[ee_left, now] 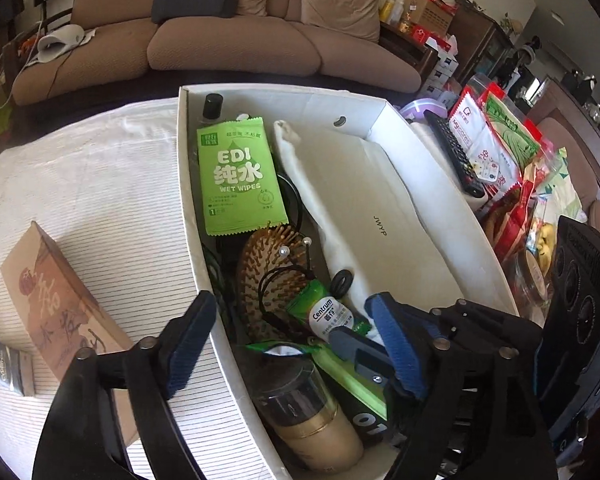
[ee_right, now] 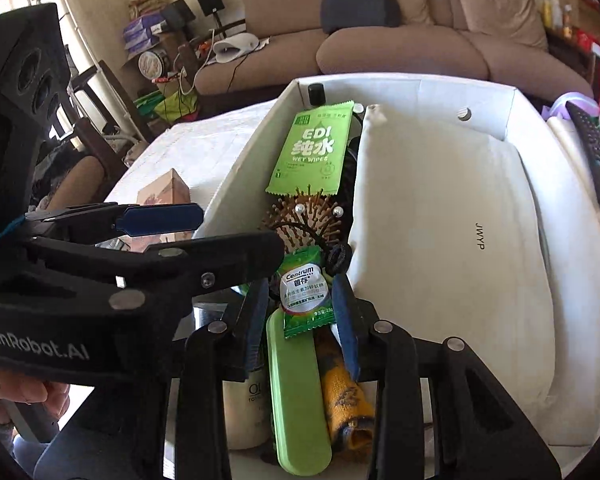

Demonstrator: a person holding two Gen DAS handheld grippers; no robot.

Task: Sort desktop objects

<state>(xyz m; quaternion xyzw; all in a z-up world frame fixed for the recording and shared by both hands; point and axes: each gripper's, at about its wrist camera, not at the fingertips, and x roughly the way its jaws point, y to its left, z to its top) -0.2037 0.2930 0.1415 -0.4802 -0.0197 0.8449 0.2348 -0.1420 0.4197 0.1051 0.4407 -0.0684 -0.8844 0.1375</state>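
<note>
Green Centrum sachet [ee_right: 305,294] light, crinkly, slippery; pinch flat middle; right gripper [ee_right: 302,320] jaws straddle sachet, contact unclear; left gripper [ee_left: 288,344] jaws spread, empty, over white box [ee_left: 440,184].

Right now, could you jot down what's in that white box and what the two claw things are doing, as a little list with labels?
container: white cardboard box on a striped cloth
far end: green wet wipes packet over a black-capped bottle
middle: wooden bristle hairbrush, black hair ties
right side: cream fabric pouch
near end: green Centrum sachet, long green case, yellow cloth
left gripper: jaws wide open, straddling the box wall, holding nothing
right gripper: jaws part open around the sachet; grip unclear
outside box: brown cardboard carton
</note>
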